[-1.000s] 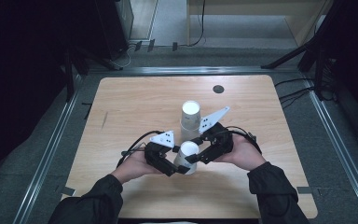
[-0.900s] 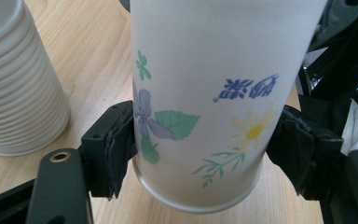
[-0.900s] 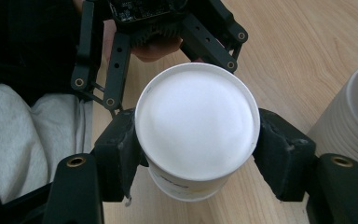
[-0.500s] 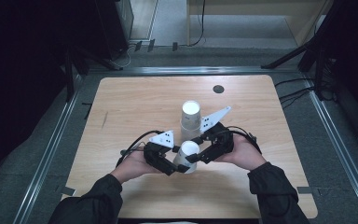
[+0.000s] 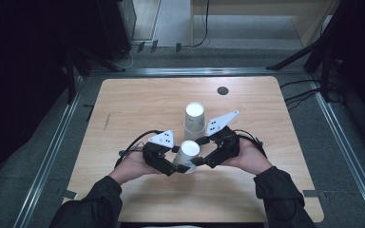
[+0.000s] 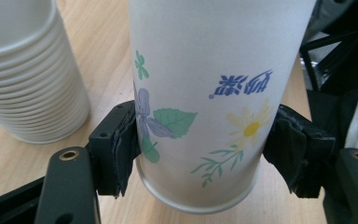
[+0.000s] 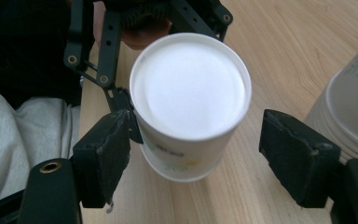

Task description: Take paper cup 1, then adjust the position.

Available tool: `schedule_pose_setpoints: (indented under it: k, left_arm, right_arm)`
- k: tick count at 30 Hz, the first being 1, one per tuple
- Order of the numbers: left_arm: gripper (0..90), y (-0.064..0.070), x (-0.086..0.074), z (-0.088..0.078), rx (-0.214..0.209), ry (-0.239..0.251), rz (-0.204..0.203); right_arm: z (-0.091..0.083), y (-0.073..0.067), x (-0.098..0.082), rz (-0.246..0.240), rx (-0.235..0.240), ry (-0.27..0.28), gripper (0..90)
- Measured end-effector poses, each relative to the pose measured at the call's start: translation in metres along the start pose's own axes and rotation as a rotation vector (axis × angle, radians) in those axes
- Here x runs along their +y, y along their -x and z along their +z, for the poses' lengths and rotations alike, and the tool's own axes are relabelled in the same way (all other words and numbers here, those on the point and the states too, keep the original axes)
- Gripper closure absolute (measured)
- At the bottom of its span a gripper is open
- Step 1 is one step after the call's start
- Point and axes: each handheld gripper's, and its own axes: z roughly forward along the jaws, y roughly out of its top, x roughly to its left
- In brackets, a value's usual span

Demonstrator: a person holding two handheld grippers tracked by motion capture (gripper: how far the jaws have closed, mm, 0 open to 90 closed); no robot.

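High view: paper cup (image 5: pixel 188 153) stands upside-down, long axis vertical.

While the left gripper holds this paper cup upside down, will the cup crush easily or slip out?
The paper cup looks thin-walled and light, so a hard squeeze would likely dent it. The left gripper fingers press near its rim, probably the stiffest part. The wall tapers and looks smooth, so it might slip.
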Motion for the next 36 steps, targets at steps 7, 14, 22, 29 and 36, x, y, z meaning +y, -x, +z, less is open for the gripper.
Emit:
schedule_pose_setpoints:
  k: [7, 14, 22, 29, 36]
  left_arm:
    - [30.2, -0.003, 0.006, -0.011, 0.009, -0.085, 0.010]
    - [30.2, -0.005, 0.019, -0.021, 0.011, -0.144, 0.028]
    - [30.0, -0.006, 0.031, -0.023, 0.018, -0.280, 0.087]
    - [29.9, -0.003, 0.035, -0.017, 0.042, -0.374, 0.138]
    - [30.0, 0.000, 0.028, -0.004, 0.059, -0.465, 0.179]
  right_arm:
    - [-0.009, -0.003, -0.013, 0.005, -0.062, 0.015, 25.8]
    - [-0.010, -0.009, -0.027, 0.035, -0.103, 0.025, 26.3]
    - [-0.004, -0.013, -0.030, 0.023, -0.109, 0.023, 28.7]
    - [0.006, -0.012, -0.031, 0.019, -0.102, 0.024, 28.5]
    - [0.011, -0.009, -0.030, 0.008, -0.094, 0.040, 27.9]
